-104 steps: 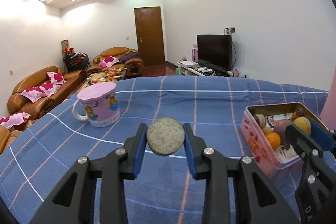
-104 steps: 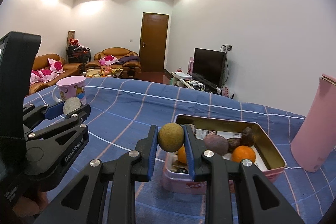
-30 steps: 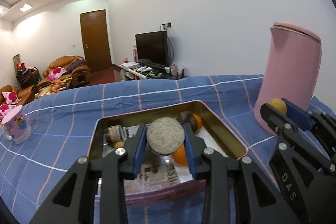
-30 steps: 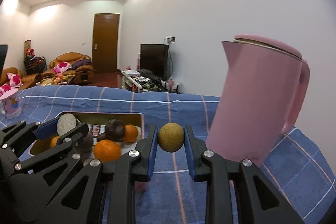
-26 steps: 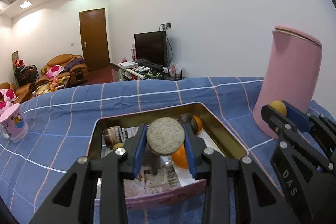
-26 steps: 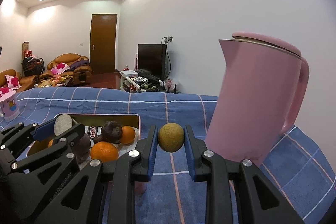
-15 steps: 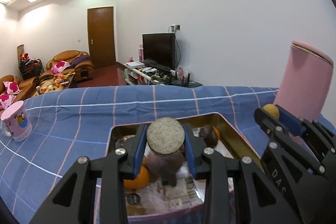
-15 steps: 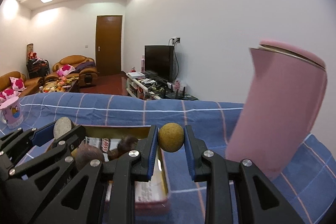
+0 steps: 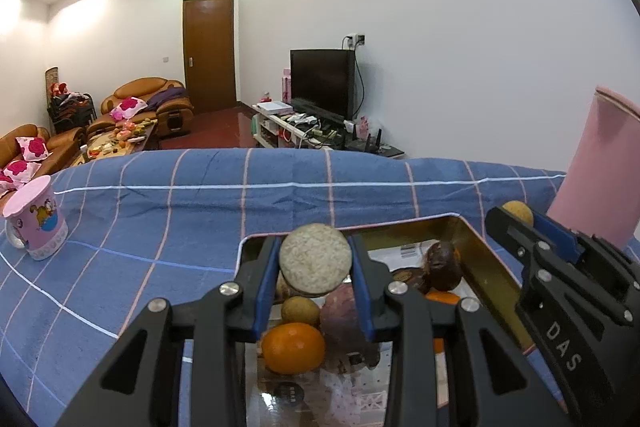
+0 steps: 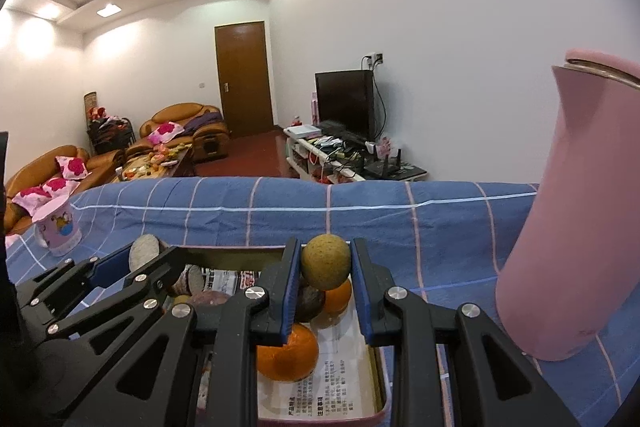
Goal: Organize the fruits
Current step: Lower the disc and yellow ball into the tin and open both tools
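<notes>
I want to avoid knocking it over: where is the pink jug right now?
The pink jug stands upright on the blue cloth at the far right of both views, beside the fruit tin.

Blue cloth [image 9: 200,211] with white and pink check lines. Pink tin [image 10: 320,421], gold inside. Orange fruit [image 9: 293,347], dark brown fruit [image 9: 442,266], purple-brown fruit [image 9: 340,315]. Pale grey-beige speckled disc [image 9: 315,260]. Yellow-brown ball [image 10: 325,261]. Pink jug [image 10: 576,219]. Pink mug [image 9: 35,223] with cartoon print. Black claws with blue pads [image 9: 265,291]. Brown door [image 9: 209,53], white walls.
</notes>
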A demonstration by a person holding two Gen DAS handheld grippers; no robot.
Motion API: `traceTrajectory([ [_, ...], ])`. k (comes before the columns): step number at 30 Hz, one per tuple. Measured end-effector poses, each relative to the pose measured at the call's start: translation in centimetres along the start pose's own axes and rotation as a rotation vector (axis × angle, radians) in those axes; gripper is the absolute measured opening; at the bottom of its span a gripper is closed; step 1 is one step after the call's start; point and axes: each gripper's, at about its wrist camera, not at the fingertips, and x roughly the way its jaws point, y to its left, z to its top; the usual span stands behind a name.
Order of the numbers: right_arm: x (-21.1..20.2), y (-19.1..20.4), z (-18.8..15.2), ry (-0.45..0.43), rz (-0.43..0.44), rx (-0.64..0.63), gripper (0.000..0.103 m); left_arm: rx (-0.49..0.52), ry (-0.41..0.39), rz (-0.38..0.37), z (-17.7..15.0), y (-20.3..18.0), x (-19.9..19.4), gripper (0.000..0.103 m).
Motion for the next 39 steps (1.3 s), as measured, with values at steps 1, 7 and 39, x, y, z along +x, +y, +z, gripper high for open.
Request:
traceTrajectory([
  [1,0.2,-0.1,-0.1,0.008,0.005,-0.001,0.027,0.002,0.002,0.003,-0.1,0.0,0.0,0.036],
  [7,1.1,-0.3,-0.6,0.053,0.016,-0.001,0.027,0.017,0.017,0.01,-0.4,0.0,0.4,0.036],
  [39,2.1,-1.7,-1.7,0.151,0.275,0.164,0.049,0.044,0.075,0.009,-0.4,-0.4,1.0,0.036],
])
